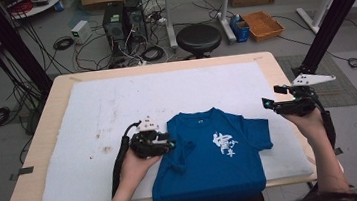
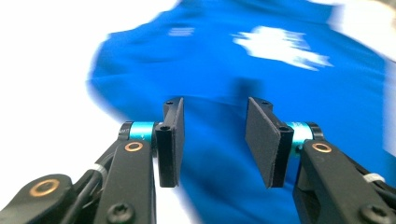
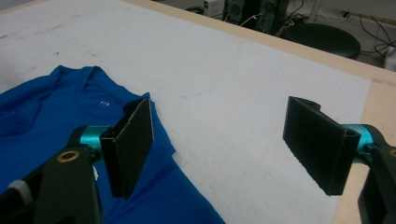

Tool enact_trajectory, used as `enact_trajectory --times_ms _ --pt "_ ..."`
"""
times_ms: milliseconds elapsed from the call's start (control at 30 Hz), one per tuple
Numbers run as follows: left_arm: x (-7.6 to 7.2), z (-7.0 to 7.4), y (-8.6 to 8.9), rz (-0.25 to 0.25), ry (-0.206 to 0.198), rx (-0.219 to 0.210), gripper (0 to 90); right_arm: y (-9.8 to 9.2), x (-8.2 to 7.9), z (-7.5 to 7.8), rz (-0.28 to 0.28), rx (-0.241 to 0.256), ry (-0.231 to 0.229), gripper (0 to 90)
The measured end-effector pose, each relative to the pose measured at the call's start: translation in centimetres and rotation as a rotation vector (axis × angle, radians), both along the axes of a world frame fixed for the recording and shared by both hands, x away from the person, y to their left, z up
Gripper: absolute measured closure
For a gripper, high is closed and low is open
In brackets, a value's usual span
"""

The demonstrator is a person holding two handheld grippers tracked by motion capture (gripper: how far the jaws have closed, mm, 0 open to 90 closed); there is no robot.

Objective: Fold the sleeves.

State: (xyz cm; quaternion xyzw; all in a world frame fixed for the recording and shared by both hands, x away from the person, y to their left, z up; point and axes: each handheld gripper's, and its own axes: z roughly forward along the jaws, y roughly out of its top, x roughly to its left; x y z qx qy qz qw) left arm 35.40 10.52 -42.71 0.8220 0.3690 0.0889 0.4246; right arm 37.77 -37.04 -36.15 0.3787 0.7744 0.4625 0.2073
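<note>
Two grippers over a table (image 1: 43, 120) covered by a white mat (image 1: 116, 102). High view takes in the floor beyond: a black stool (image 1: 198, 38), computer towers (image 1: 122, 18), an orange tray (image 1: 262, 24). Left gripper view is motion-blurred but shows the jaw gap, which the high view does not resolve.

Blue T-shirt (image 1: 212, 157) lies flat on the mat's near edge, collar away from the person, hem hanging over the table edge. White print (image 1: 223, 143) on the chest; left sleeve bunched and folded inward, right sleeve spread flat.

Left gripper (image 2: 212, 140): jaws parted, empty, over the shirt's left side by the bunched sleeve. Right gripper (image 3: 229, 144): jaws wide apart, empty, held above bare mat just beside the shirt's right shoulder.
</note>
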Motion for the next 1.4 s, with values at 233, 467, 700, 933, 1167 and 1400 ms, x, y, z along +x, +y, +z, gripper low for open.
enact_trajectory --times_ms 233,467,700,933,1167,1400 --pt "2.0 -1.3 -1.6 0.021 0.038 0.055 76.9 -0.1 0.0 0.0 -0.005 0.001 -0.001 24.3" --pt "2.7 -1.2 0.1 0.103 0.010 0.086 86.7 -0.1 0.0 -0.1 -0.009 -0.005 0.002 24.4" --pt "2.0 0.2 1.7 0.174 -0.037 0.033 65.5 -0.3 0.1 -0.1 -0.026 -0.008 0.010 25.6" --pt "1.8 1.3 4.6 0.206 -0.097 -0.038 53.7 -1.4 0.4 -1.0 -0.068 0.026 0.063 32.3" --pt "1.7 1.4 9.4 0.212 -0.165 -0.074 52.8 -2.7 1.3 -4.0 -0.067 0.054 0.216 45.4" --pt "2.1 -0.5 12.4 0.194 -0.111 -0.136 52.7 -2.5 1.4 -6.4 -0.060 0.010 0.296 58.2"
